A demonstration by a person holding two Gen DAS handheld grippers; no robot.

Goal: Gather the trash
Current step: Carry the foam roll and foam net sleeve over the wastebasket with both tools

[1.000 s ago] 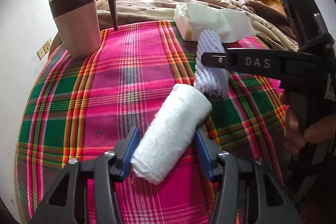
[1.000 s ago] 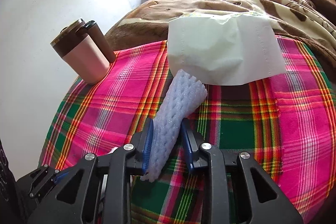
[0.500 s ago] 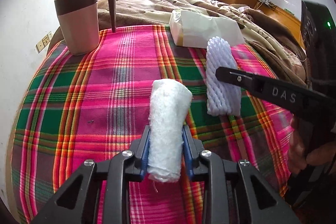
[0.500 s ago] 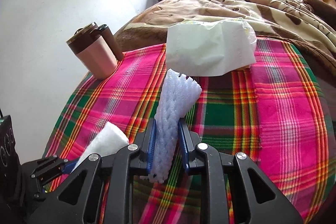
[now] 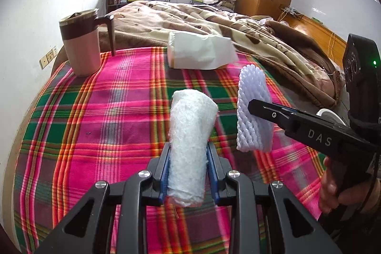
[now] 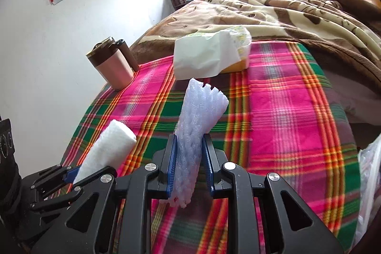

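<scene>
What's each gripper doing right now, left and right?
Left gripper: closed on the white roll, lifted off the cloth.
Right gripper: closed on the foam net, also lifted.

In the left wrist view, the mug [image 5: 82,44] stands on the tablecloth [image 5: 95,130] at ten o'clock, with the tissue pack [image 5: 200,54] at twelve o'clock on the cloth's far edge. The bed [image 5: 214,18] lies behind both. The towel roll [image 5: 190,142], clamped in the left gripper [image 5: 189,173], sits at centre; the foam sleeve [image 5: 252,111], held by the right gripper [image 6: 189,168], is beside it at three o'clock.
</scene>
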